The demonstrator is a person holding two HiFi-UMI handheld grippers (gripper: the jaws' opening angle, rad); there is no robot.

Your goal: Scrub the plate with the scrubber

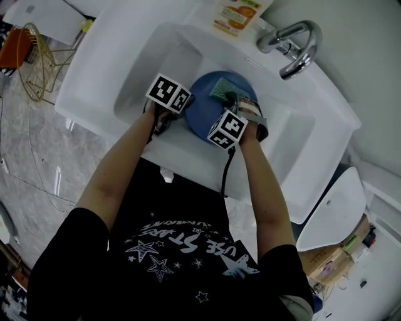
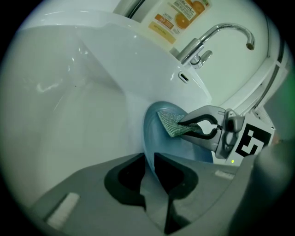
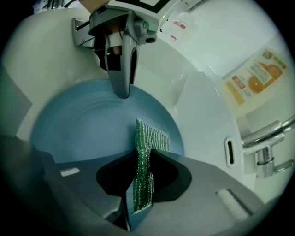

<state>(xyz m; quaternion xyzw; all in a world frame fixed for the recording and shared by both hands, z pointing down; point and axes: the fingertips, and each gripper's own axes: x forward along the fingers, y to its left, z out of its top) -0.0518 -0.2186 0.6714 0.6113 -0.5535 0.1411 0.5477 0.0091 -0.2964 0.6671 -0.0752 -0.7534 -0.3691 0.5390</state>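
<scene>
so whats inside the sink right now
A blue plate stands tilted in the white sink, its rim pinched by the left gripper. The right gripper holds a green scrubber against its face. The sink floor beneath the plate is covered.

A faucet (image 1: 294, 47) and a bottle (image 1: 237, 15) (orange label) stand behind the sink (image 1: 141, 69).

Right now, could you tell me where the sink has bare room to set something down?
The basin is bare left of the plate and at its right end below the faucet. The middle is crowded: left claw, right claw, plate, scrubber.
</scene>
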